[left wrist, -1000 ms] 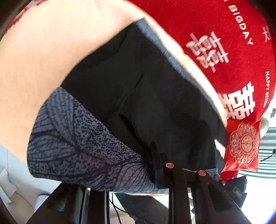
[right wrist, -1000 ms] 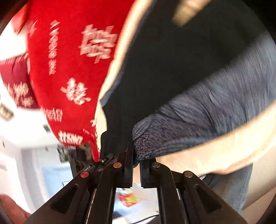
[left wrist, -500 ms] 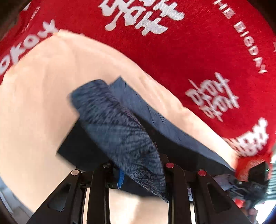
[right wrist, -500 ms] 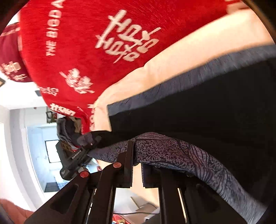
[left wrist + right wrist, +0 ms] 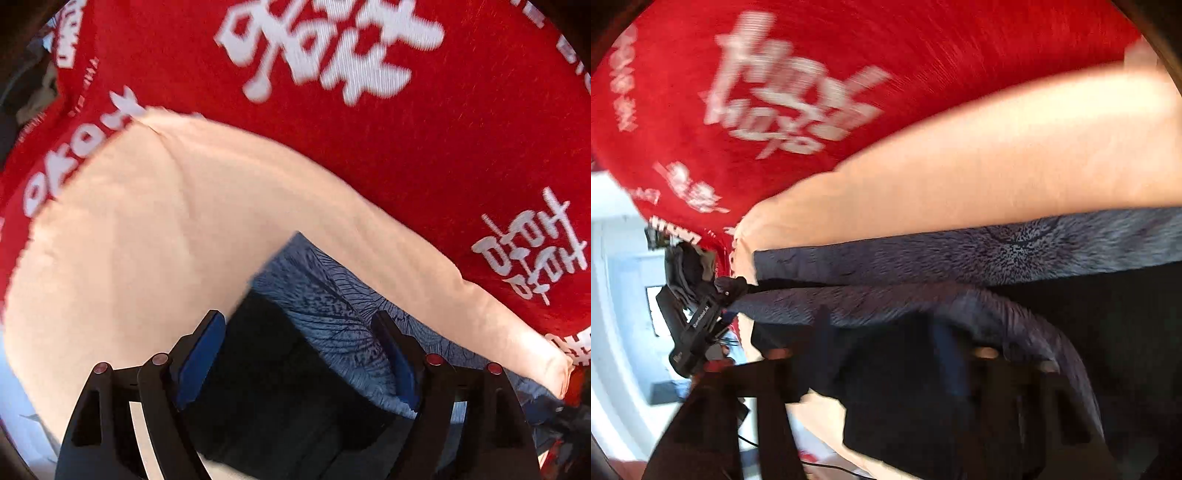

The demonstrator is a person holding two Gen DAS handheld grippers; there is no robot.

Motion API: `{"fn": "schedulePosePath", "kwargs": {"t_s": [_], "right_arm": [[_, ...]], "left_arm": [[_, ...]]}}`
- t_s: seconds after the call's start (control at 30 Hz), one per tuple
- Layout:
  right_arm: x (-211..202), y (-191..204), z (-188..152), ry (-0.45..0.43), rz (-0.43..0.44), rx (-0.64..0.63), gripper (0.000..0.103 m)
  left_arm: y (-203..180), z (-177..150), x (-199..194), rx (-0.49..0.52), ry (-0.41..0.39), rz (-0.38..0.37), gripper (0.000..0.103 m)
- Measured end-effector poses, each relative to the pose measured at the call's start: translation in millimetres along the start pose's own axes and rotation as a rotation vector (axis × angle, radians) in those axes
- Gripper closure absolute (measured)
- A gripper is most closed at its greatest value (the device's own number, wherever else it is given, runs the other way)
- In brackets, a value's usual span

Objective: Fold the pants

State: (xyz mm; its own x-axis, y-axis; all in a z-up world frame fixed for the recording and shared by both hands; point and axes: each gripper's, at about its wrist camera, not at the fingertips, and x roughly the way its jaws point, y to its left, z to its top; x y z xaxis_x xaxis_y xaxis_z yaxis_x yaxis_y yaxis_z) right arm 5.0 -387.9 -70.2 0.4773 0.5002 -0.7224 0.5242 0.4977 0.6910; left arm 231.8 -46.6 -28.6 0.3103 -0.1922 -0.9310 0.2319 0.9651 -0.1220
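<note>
The pants (image 5: 332, 317) are dark grey-blue with a leaf print and a black inner side. They lie folded on a peach cloth (image 5: 147, 240). My left gripper (image 5: 299, 354) is open, its blue-padded fingers (image 5: 201, 358) apart over the folded edge. In the right wrist view the pants (image 5: 960, 254) stretch across the frame. My right gripper (image 5: 882, 354) is blurred; its fingers stand apart above the dark fabric. The left gripper also shows at the far left of the right wrist view (image 5: 698, 325).
A red blanket (image 5: 332, 129) with white characters covers the surface beyond the peach cloth and shows in the right wrist view (image 5: 812, 92). A bright room with white walls (image 5: 617, 295) lies past the left edge.
Both grippers have let go of the pants and opened. The lifted pant edge now lies down on the fold. Both cameras have dropped closer to the cloth.
</note>
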Motion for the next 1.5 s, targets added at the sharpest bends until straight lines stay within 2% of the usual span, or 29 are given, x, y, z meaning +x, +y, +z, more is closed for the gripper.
{"fn": "schedulePosePath", "kwargs": {"t_s": [0.07, 0.1, 0.13, 0.17, 0.3, 0.37, 0.43, 0.5, 0.6, 0.67, 0.73, 0.77, 0.9, 1.07, 1.2, 1.3, 1.4, 1.5], "right_arm": [[-11, 15, -10, -0.019, 0.022, -0.042, 0.039], [-11, 25, -16, -0.014, 0.029, -0.064, 0.047], [-5, 35, -21, 0.003, 0.019, -0.096, 0.06], [0, 38, -21, 0.022, 0.003, -0.123, 0.063], [51, 53, -14, 0.095, -0.118, -0.245, 0.063], [70, 54, -3, 0.088, -0.189, -0.282, 0.064], [71, 45, 10, 0.049, -0.201, -0.292, 0.068], [66, 43, 21, 0.004, -0.209, -0.278, 0.068], [53, 35, 27, -0.032, -0.22, -0.221, 0.065], [35, 25, 24, -0.043, -0.208, -0.194, 0.061], [15, 14, 14, -0.042, -0.18, -0.173, 0.051], [5, 8, 7, -0.041, -0.165, -0.16, 0.048], [-32, -17, -31, -0.032, -0.12, -0.087, 0.048], [-65, -50, -81, -0.042, -0.101, 0.006, 0.048], [-91, -73, -121, -0.073, -0.12, 0.08, 0.048], [-109, -94, -156, -0.098, -0.15, 0.153, 0.047], [-133, -117, -198, -0.141, -0.188, 0.225, 0.047], [-156, -140, -248, -0.209, -0.223, 0.313, 0.047]], "left_arm": [[3, -4, -14, 0.021, -0.014, 0.013, 0.021], [-1, -8, -18, 0.051, -0.013, 0.013, 0.021], [-4, -10, -20, 0.077, -0.006, 0.007, 0.021], [-14, -14, -16, 0.113, 0.01, -0.008, 0.021], [-56, -34, 21, 0.231, 0.071, -0.045, 0.021], [-73, -35, 38, 0.247, 0.072, -0.019, 0.021], [-81, -31, 58, 0.254, 0.047, 0.036, 0.021], [-85, -24, 69, 0.268, 0.025, 0.076, 0.021], [-87, -16, 71, 0.272, 0.032, 0.111, 0.021], [-84, -15, 61, 0.25, 0.049, 0.115, 0.021], [-84, -20, 45, 0.253, 0.06, 0.092, 0.021], [-86, -27, 36, 0.274, 0.069, 0.087, 0.021], [-96, -69, 6, 0.329, 0.139, 0.037, 0.021], [-122, -122, -12, 0.384, 0.231, -0.03, 0.021], [-154, -159, -21, 0.456, 0.286, -0.087, 0.021], [-183, -185, -34, 0.534, 0.285, -0.116, 0.021], [-209, -205, -43, 0.609, 0.27, -0.182, 0.021], [-233, -226, -44, 0.637, 0.312, -0.258, 0.021]]}}
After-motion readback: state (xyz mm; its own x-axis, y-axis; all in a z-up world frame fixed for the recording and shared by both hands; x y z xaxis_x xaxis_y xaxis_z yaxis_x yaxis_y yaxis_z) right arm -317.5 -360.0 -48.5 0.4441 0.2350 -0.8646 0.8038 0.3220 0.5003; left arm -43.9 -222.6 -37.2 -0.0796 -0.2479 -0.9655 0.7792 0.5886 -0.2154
